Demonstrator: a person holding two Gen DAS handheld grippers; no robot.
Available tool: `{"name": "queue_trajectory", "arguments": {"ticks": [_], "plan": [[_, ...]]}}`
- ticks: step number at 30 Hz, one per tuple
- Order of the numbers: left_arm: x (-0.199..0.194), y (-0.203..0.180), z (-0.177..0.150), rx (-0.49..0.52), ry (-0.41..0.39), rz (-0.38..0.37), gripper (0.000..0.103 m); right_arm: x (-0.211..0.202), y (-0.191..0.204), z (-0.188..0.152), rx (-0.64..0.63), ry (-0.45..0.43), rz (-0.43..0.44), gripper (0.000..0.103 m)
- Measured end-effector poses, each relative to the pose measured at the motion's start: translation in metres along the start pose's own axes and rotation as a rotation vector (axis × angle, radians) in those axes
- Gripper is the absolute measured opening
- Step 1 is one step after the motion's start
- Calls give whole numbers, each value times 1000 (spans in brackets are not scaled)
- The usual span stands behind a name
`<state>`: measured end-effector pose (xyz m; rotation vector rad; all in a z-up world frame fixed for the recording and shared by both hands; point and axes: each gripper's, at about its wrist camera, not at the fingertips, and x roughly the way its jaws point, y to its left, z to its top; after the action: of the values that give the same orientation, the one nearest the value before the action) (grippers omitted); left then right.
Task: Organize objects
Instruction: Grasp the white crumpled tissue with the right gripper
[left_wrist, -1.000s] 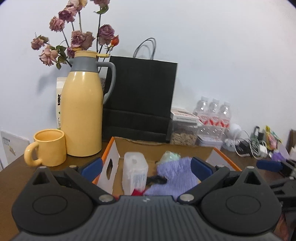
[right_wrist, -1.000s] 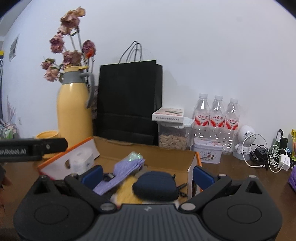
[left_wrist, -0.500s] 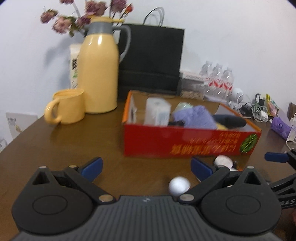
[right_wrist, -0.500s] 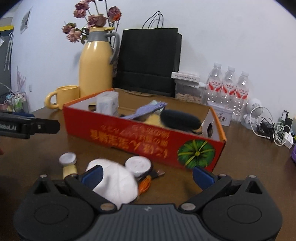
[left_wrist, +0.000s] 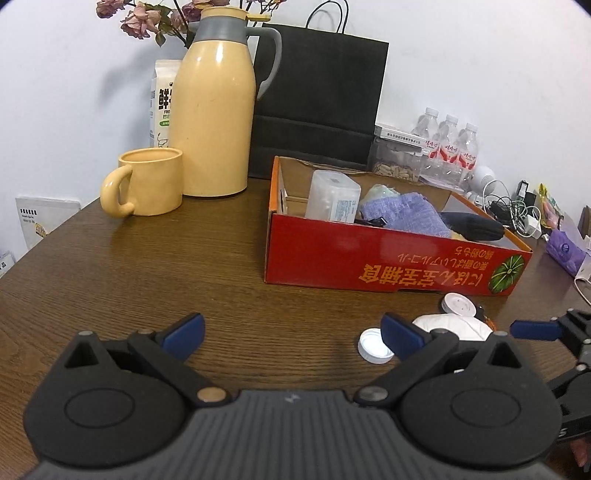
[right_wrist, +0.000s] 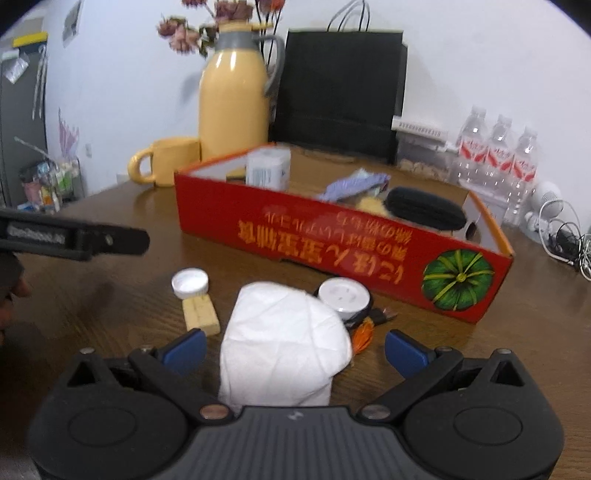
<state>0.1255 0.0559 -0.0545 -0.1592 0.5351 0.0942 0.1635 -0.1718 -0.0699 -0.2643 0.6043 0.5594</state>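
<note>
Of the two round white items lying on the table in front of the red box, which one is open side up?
The white cap beside the yellowish block: its hollow inside faces up. The white disc nearer the red box shows a flat closed top.

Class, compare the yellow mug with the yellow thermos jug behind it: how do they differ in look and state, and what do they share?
The thermos jug stands far taller than the mug. The jug is closed by a grey collar and lid; the mug is open at the top. The jug's handle is grey, the mug's is yellow like its body. Both stand upright, side by side on the wooden table, in the same pale yellow.
</note>
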Motion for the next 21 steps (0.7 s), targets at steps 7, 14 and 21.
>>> {"name": "queue_trajectory", "arguments": {"ticks": [7, 14, 21], "plan": [[-2, -2, -1, 4, -7, -4, 103, 9, 3, 2, -10, 21, 2, 101], [-2, -2, -1, 4, -6, -3, 103, 5, 4, 3, -16, -4, 25, 71], [-2, -2, -1, 3, -6, -4, 103, 1, 7, 3, -34, -22, 19, 67]]}}
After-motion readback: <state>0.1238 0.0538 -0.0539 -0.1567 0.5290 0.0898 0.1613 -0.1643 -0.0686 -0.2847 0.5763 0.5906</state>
